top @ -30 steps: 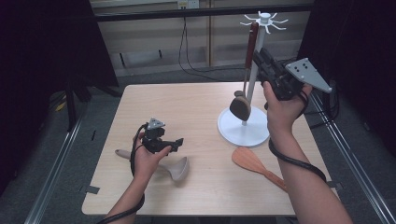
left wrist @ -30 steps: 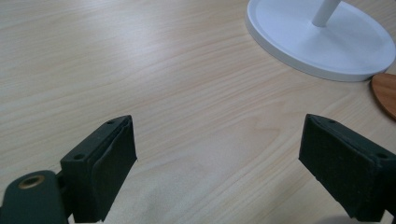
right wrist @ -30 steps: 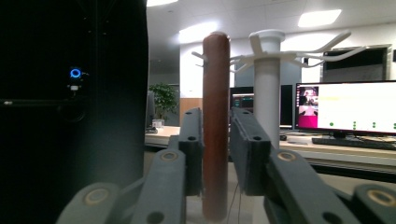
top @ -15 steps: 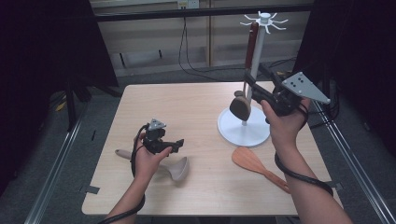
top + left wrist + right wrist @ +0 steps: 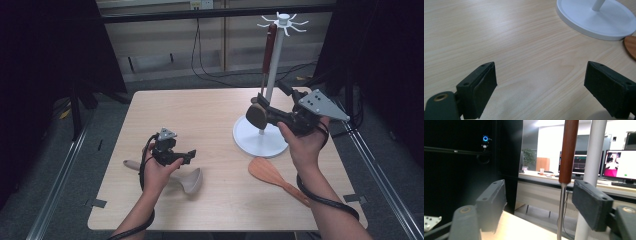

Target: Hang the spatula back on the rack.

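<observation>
A white hanging stand (image 5: 259,143) rises at the table's right, its pole (image 5: 594,157) topped by hooks. From a hook hangs a utensil with a red-brown handle (image 5: 270,46) and a dark head (image 5: 257,120). My right gripper (image 5: 265,111) is open at the level of the lower shaft, just above the head. In the right gripper view the handle (image 5: 569,150) and its thin metal shaft hang beyond the open gripper (image 5: 540,200), untouched. My left gripper (image 5: 189,156) is open low over the table, above a beige spoon (image 5: 192,181). The left gripper (image 5: 540,75) holds nothing.
A wooden spatula (image 5: 270,172) lies on the table in front of the stand's base; its edge (image 5: 631,46) appears beside the base (image 5: 596,22) in the left gripper view. Bare light wood lies between the two hands. Dark curtains and cables surround the table.
My right gripper has come down and slightly left, from beside the utensil's handle to the level of its lower shaft and head. The left gripper has stayed still.
</observation>
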